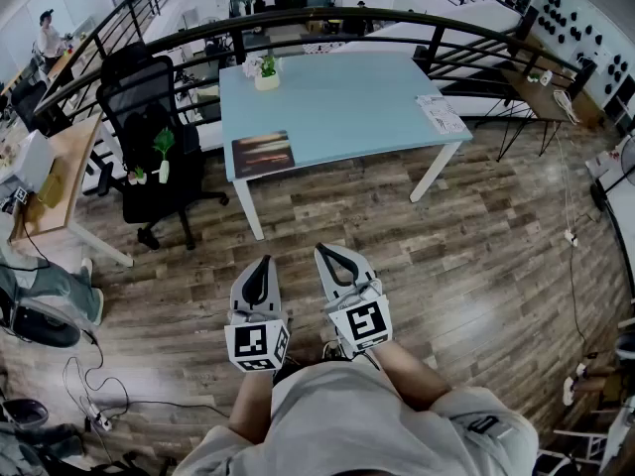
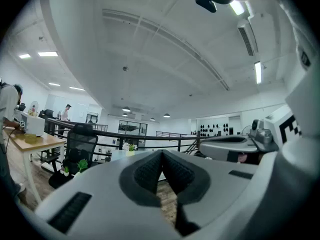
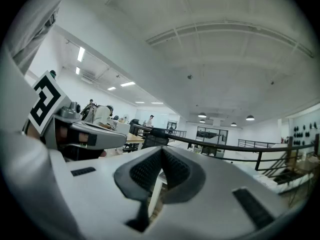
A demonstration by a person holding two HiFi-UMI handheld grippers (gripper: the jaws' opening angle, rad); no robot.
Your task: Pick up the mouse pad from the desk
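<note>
A dark brownish mouse pad (image 1: 263, 153) lies flat on the front left corner of the light blue desk (image 1: 347, 107). I hold both grippers level over the wooden floor, well short of the desk. My left gripper (image 1: 260, 262) is shut with nothing in it, its tip (image 2: 161, 153) aimed toward the desk. My right gripper (image 1: 328, 250) is also shut and empty, its tip (image 3: 161, 150) pointing the same way. The two grippers sit side by side, a small gap apart.
A black office chair (image 1: 151, 147) stands left of the desk, beside a wooden table (image 1: 55, 181). A small potted plant (image 1: 266, 70) and a paper sheet (image 1: 440, 113) rest on the desk. A black railing (image 1: 327, 18) runs behind. Cables (image 1: 94, 405) lie on the floor at lower left.
</note>
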